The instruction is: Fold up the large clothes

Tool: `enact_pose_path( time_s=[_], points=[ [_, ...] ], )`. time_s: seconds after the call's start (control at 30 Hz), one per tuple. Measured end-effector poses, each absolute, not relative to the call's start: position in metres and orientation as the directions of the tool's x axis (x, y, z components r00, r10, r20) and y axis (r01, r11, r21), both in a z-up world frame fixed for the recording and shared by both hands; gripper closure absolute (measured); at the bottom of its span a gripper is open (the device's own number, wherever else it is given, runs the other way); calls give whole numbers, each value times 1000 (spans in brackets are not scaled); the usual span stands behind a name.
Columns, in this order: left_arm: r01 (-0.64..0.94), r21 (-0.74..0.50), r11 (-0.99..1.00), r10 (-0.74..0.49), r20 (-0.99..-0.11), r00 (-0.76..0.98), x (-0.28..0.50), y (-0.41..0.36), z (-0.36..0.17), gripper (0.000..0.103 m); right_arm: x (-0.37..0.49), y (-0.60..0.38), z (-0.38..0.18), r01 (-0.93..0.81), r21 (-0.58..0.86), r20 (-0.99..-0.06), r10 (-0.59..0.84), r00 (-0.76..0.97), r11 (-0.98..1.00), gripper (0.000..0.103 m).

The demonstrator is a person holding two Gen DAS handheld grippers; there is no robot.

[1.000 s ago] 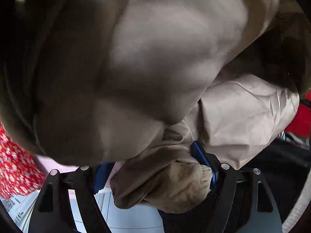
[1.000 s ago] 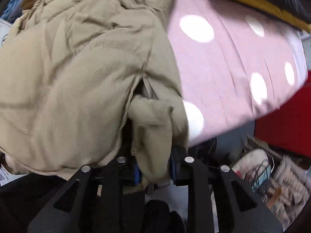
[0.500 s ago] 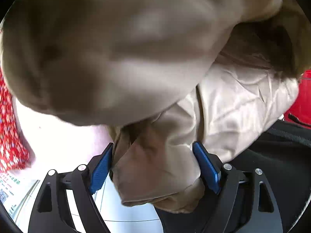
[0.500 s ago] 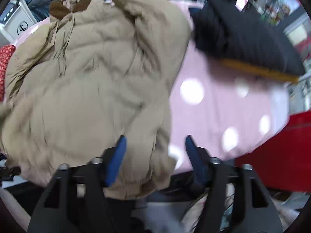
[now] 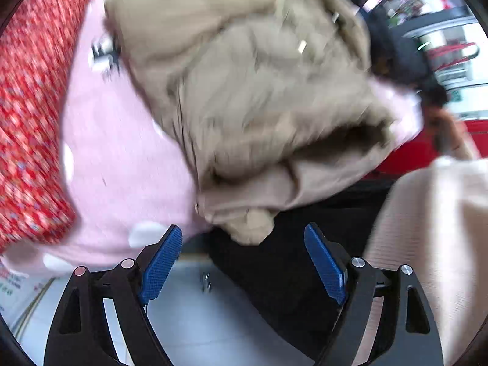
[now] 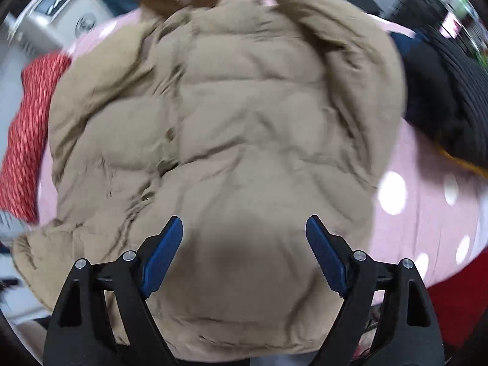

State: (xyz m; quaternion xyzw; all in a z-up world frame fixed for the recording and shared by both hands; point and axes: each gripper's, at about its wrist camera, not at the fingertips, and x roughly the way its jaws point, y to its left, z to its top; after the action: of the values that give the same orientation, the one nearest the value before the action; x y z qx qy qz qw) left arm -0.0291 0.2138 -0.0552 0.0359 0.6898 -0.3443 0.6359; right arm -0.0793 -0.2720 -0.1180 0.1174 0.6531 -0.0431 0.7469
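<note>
Both grippers have let go of the puffy beige quilted jacket since a second ago | left gripper jaws wide apart, holding nothing | right gripper jaws wide apart, holding nothing | jacket lies spread on pink white-dotted cover, red patterned cloth beside it

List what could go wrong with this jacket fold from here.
The tan puffer jacket hangs over the near edge of the pink dotted cover, and both hand-held grippers, left and right, are open, so it may slide off. Its sleeve cuff dangles loose and could spoil the fold.
</note>
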Motion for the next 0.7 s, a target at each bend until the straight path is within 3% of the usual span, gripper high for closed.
enact_pose_path(
  time_s=[0.07,0.2,0.37,0.43,0.57,0.7],
  points=[
    [458,-458,761,-459,-881,-118,-20,217,-39,13,-74,-253,-127,159,126,-985,104,140,979,21],
    [361,-513,779,-541,-841,-28,4,173,-46,12,-79,-232,-155,100,72,-994,64,84,992,21],
    [354,-386,852,-406,-914,-19,2,103,-115,15,-114,-233,-205,91,-4,-999,1,-52,996,13],
    [406,-363,839,-368,-927,-69,-7,73,-144,14,-132,-231,-222,65,-36,-997,-31,-76,997,6],
    [579,-228,783,-201,-973,-111,-51,33,-195,13,-157,-220,-232,36,-81,-996,-79,-41,996,6],
    [583,-217,783,-210,-974,-82,-57,37,-210,10,-160,-216,-240,69,-87,-996,-85,-31,994,6]
  ],
)
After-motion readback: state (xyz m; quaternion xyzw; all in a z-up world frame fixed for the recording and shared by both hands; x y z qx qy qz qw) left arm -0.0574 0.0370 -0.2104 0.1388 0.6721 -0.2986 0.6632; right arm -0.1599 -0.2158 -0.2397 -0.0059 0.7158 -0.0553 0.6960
